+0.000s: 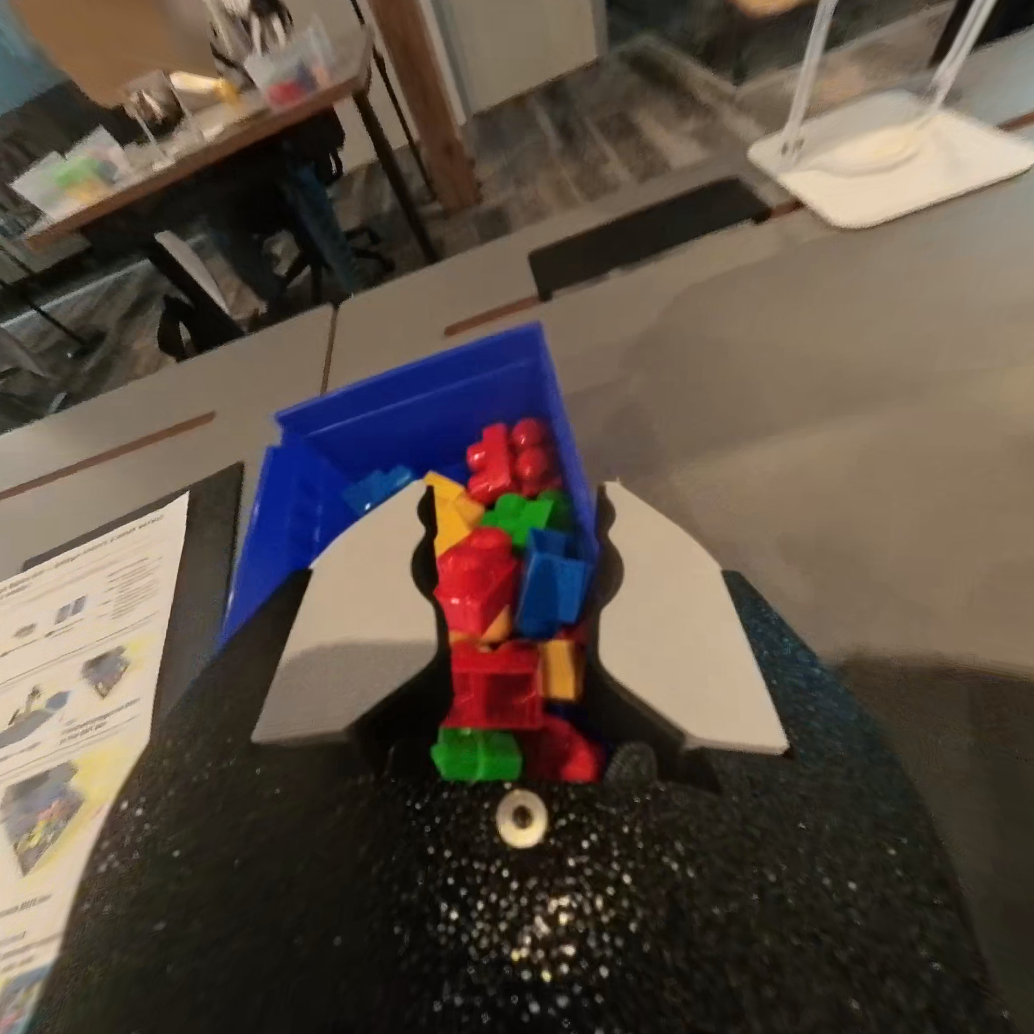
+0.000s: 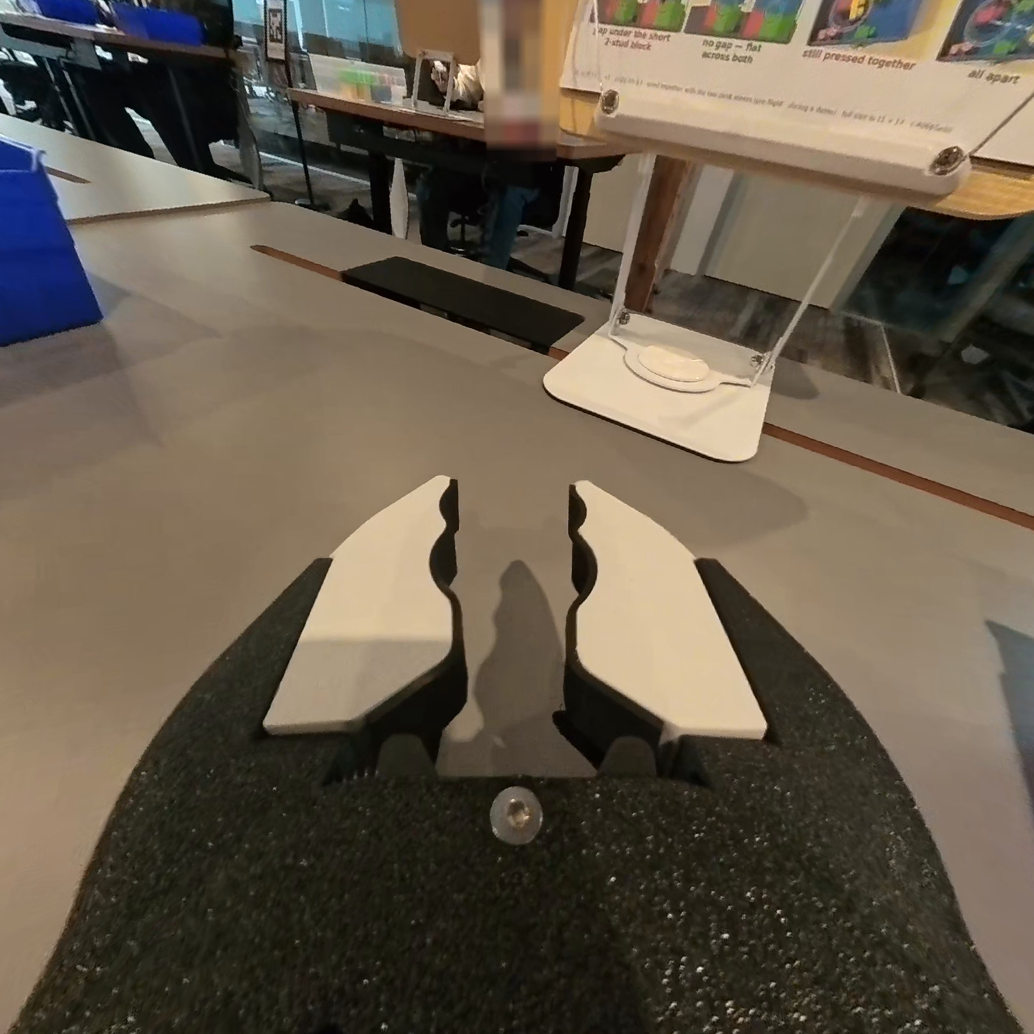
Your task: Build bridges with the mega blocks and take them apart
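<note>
A blue bin (image 1: 313, 503) stands on the grey table (image 1: 783, 447) and holds several mega blocks in a loose heap: red ones (image 1: 506, 456), a green one (image 1: 520, 512), blue ones (image 1: 551, 587) and yellow ones (image 1: 447, 515). My left gripper (image 1: 512, 492) is open and hovers over the bin, with the blocks showing between its white fingers (image 1: 347, 632). My right gripper (image 2: 513, 495) is open and empty above the bare table (image 2: 224, 447). The bin's corner (image 2: 33, 252) shows at the far left of the right wrist view.
A printed sheet (image 1: 73, 671) lies on a black mat (image 1: 207, 559) left of the bin. A white stand base (image 2: 660, 391) with clear legs holds an instruction sheet (image 2: 783, 56) at the back right; it also shows in the left wrist view (image 1: 895, 162). A black strip (image 2: 464, 302) sits at the table's far edge.
</note>
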The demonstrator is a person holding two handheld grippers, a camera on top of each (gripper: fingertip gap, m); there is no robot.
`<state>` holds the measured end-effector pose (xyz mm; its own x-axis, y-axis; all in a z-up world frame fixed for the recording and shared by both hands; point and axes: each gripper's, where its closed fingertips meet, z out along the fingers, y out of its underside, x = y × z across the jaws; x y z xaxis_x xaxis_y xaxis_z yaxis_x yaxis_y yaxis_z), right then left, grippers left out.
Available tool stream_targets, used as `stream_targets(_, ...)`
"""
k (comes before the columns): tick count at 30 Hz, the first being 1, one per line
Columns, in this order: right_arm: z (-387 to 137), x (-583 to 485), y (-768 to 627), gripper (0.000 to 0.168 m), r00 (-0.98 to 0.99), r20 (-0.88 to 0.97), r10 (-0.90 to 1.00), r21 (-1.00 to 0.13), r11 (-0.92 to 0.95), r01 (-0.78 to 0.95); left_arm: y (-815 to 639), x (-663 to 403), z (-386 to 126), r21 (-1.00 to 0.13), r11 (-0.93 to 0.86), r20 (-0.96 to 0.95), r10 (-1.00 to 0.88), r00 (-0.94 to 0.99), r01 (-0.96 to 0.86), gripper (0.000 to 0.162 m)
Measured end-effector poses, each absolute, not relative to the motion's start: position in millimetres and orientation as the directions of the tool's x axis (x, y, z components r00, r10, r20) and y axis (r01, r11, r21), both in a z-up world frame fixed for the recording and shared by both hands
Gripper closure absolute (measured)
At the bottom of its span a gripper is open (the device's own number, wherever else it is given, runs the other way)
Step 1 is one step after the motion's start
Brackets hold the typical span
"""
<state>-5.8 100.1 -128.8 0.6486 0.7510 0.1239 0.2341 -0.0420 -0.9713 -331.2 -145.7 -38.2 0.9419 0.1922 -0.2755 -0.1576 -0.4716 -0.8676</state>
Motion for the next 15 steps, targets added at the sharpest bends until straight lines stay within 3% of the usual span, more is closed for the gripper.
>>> stream_targets(8,-128.7,-8.1,95.8,0.132,0.639,0.152,0.754,-0.968,-0.016,0.250,-168.4,-383.7,-58.2,-0.814,-0.566,-0.296,0.206,0.933,-0.133,0.111)
stream_targets(15,-127.7,-8.1,95.6,0.132,0.637,0.137,0.759,-0.972,-0.021,0.234,-167.8,-399.7,-85.2,-0.632,-0.663,-0.417,-0.146,0.897,-0.402,0.110)
